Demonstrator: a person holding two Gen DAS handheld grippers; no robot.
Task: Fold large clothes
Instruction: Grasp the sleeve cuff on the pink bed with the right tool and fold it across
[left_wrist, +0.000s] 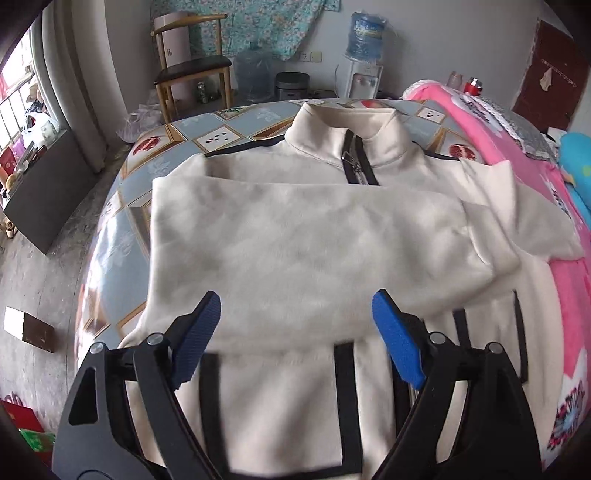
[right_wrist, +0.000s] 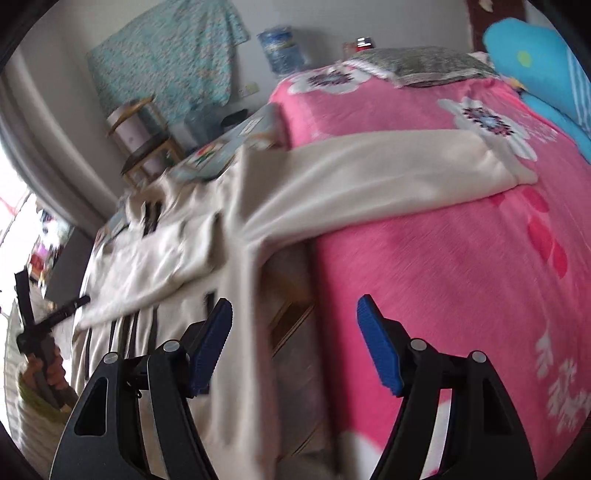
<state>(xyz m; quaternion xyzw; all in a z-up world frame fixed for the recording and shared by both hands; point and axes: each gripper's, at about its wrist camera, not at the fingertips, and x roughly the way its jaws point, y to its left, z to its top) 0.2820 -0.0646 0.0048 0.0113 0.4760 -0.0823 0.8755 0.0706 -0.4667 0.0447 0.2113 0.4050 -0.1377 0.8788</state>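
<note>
A cream zip-neck jacket (left_wrist: 295, 240) with black trim lies face up on a patterned table (left_wrist: 114, 229). Its left sleeve is folded across the chest. My left gripper (left_wrist: 295, 314) hovers open above the lower front, with nothing between its blue pads (left_wrist: 397, 339). In the right wrist view the jacket's other sleeve (right_wrist: 388, 173) stretches out over a pink blanket (right_wrist: 443, 277). My right gripper (right_wrist: 293, 325) is open above the jacket's side edge and the blanket, empty. A hand holding the left gripper (right_wrist: 40, 332) shows at the far left of that view.
The pink flowered blanket (left_wrist: 569, 295) covers a bed beside the table, with a blue pillow (right_wrist: 535, 62) and grey cushion (right_wrist: 424, 62) on it. Behind the table stand a wooden chair (left_wrist: 192, 70), water bottles (left_wrist: 255, 74) and a dispenser (left_wrist: 364, 59). A dark box (left_wrist: 44, 192) sits on the floor at left.
</note>
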